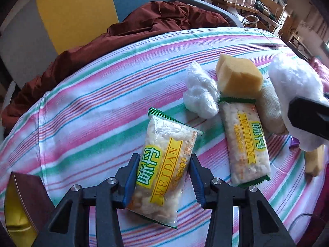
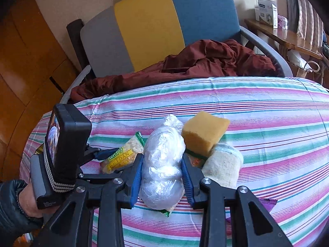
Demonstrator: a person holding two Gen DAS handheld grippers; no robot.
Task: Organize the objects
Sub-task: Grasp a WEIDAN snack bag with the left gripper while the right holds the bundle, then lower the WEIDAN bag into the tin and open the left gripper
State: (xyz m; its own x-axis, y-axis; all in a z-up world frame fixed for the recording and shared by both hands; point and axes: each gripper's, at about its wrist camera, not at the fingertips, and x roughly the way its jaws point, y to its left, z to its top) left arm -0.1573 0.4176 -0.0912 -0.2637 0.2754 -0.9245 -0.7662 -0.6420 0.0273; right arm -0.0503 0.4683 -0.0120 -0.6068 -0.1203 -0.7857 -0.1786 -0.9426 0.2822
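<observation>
While only my left view shows two cracker packets (image 1: 164,168) and two cotton wads, my left tool (image 1: 163,177) pinches one packet and my right tool (image 2: 161,182) clamps a wad (image 2: 162,164).

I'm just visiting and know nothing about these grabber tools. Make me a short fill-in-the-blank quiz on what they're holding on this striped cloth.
1. The left gripper has its fingers on either side of a cracker packet printed with the brand name ____.
2. The right gripper is shut on a ____-coloured plastic-wrapped bundle.
3. The sponge block is ____ in colour.

Missing words: WEIDAN; white; yellow
</observation>
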